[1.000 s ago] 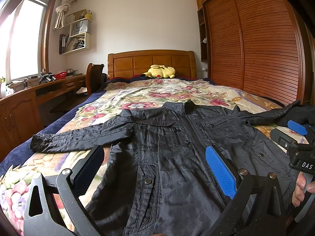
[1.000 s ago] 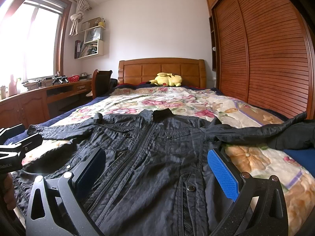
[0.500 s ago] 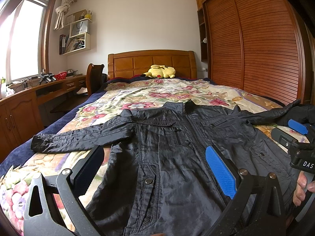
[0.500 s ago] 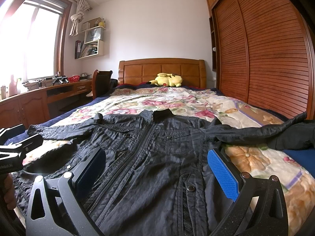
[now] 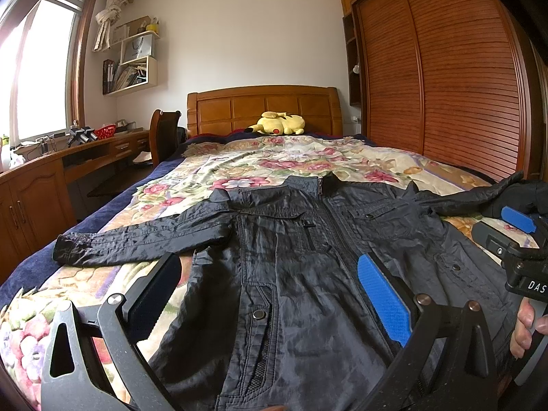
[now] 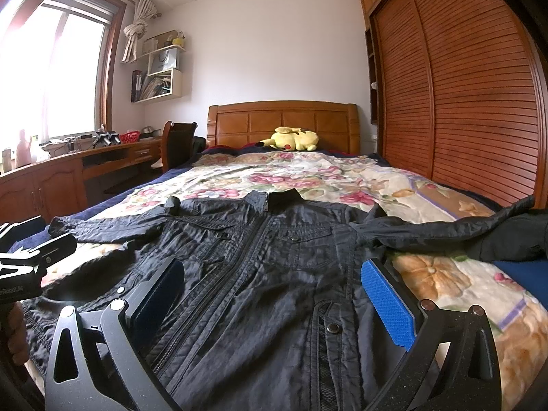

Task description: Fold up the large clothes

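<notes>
A black jacket (image 5: pixel 291 257) with a crinkled sheen lies front-up on the bed (image 5: pixel 308 157), zipped to the collar, collar toward the headboard, hem at the foot edge. Snap-buttoned pockets show on chest and lower front. One sleeve stretches flat toward the bed's window-side edge; the other runs toward the wardrobe-side edge. The left gripper (image 5: pixel 270 291) hangs over the lower front near the hem, jaws spread wide and holding nothing. The right gripper (image 6: pixel 274 294) hangs likewise over the hem, wide apart and empty, fabric between its fingers.
</notes>
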`<state>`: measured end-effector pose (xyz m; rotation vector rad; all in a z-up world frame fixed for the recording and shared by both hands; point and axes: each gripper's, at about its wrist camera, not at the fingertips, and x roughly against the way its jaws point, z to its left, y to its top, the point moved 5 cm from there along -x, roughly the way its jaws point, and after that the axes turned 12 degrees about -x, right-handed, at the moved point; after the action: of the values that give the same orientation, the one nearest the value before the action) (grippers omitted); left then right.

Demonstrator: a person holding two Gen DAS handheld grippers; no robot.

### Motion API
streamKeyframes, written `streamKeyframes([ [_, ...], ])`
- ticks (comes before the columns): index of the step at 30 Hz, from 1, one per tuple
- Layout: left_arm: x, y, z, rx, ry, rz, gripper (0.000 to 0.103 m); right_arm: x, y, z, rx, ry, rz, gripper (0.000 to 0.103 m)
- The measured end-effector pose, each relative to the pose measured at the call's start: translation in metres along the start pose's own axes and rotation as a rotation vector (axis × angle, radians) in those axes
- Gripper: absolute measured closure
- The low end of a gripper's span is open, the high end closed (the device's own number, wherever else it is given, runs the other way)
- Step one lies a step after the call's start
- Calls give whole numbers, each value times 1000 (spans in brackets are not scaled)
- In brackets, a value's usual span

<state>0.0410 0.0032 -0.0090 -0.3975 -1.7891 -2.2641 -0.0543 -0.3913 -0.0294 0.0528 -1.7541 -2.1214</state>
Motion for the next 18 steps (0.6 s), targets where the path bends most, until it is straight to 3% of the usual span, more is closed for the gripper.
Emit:
streamKeyframes([
  [18,-15,-19,27,-19,41,74,0,-21,-4,22,7,102,77,0],
])
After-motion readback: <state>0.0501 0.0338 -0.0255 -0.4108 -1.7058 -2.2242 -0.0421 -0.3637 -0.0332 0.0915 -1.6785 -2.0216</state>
